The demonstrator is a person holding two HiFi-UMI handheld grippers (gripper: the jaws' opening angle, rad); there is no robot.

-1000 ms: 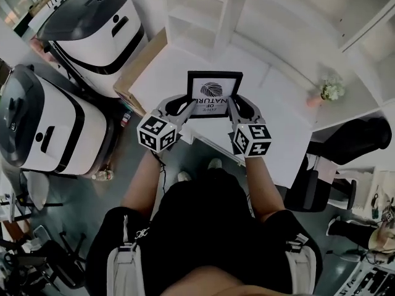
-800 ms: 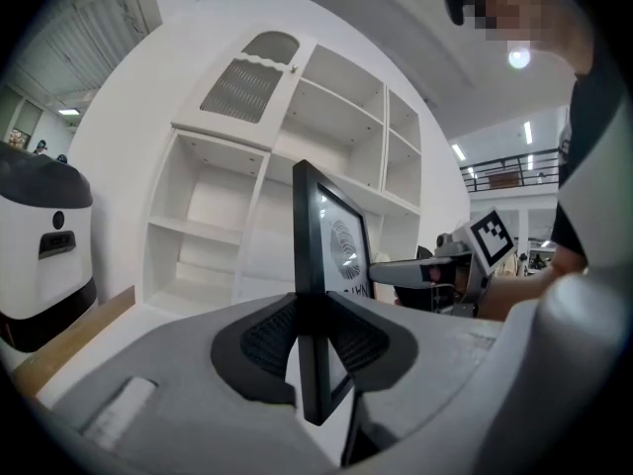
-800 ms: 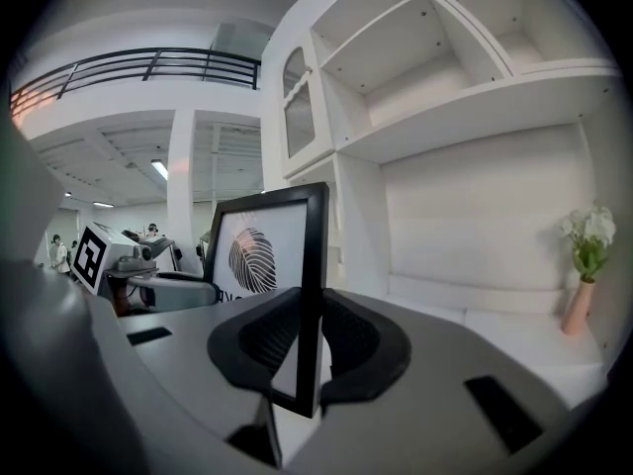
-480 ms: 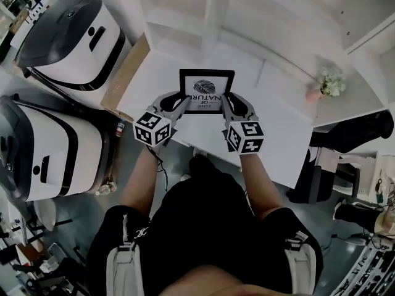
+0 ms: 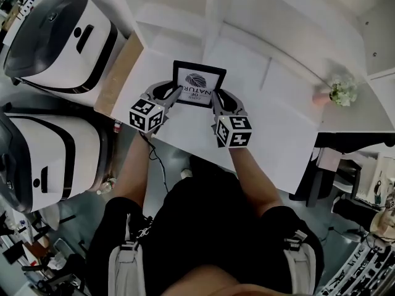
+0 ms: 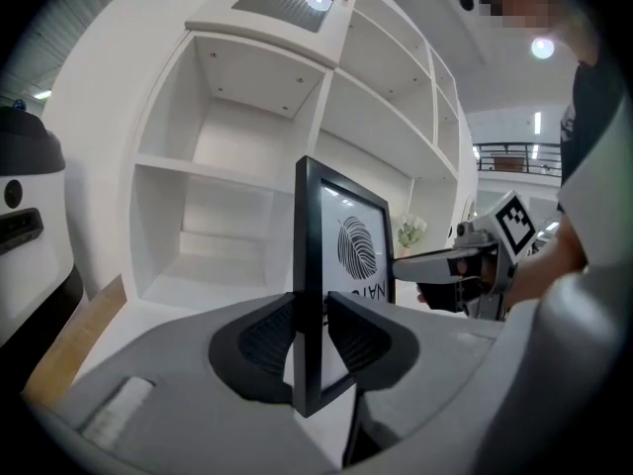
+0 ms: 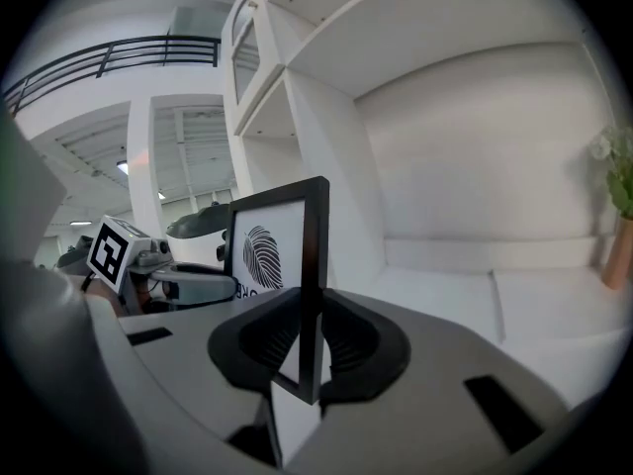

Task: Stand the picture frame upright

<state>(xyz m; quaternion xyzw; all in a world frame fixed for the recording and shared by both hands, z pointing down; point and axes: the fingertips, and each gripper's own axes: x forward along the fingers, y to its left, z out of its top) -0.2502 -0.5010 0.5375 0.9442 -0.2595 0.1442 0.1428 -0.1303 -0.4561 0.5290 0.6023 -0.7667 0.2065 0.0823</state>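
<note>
Standing at the far left, two white machines with dark tops (image 5: 55,36) sit on the floor beside a brown cardboard panel (image 5: 117,73) that runs along the left edge of the white surface (image 5: 271,122). Next to it, the person's left gripper (image 5: 174,92) has the left edge of the black picture frame (image 5: 199,84) between its ribbed pads, which touch the frame on both faces while the jaws are opening. The frame is held between the two grippers over the middle of the surface, in front of a white shelving unit (image 5: 185,17), and it stands close to vertical with its leaf print turned toward the person. Whether its lower edge rests on the surface cannot be told. The right gripper (image 5: 215,98) is clamped on the frame's right edge, pads pressed against front and back. Farther right, well apart from the frame, a small pot of pale flowers (image 5: 338,91) stands near the surface's back corner.
</note>
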